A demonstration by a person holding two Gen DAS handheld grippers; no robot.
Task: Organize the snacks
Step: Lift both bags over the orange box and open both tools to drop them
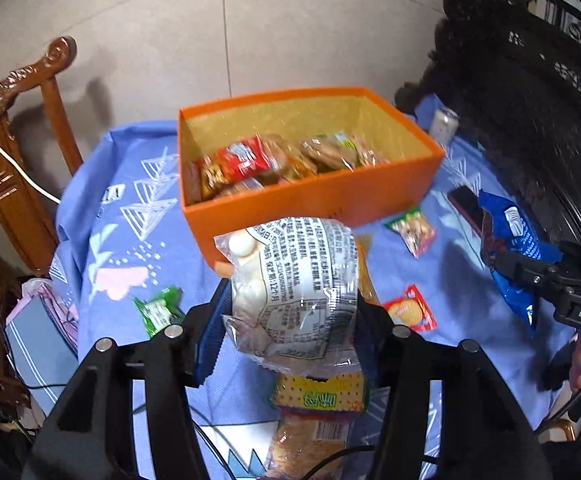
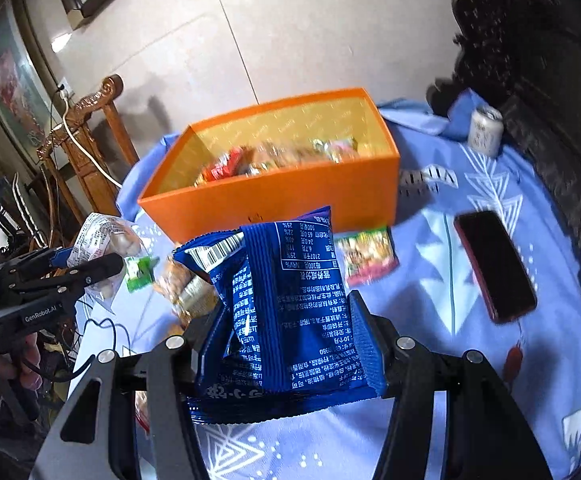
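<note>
My left gripper is shut on a clear packet of white sweets, held above the blue cloth in front of the orange box. The box holds several wrapped snacks. My right gripper is shut on a dark blue snack bag, also lifted before the orange box. Each gripper shows in the other's view: the right gripper with the blue bag, the left gripper with the clear packet.
Loose snacks lie on the blue cloth: a green packet, a red biscuit packet, a green-red packet, cracker packs. A phone and a can sit right. A wooden chair stands left, dark carved furniture right.
</note>
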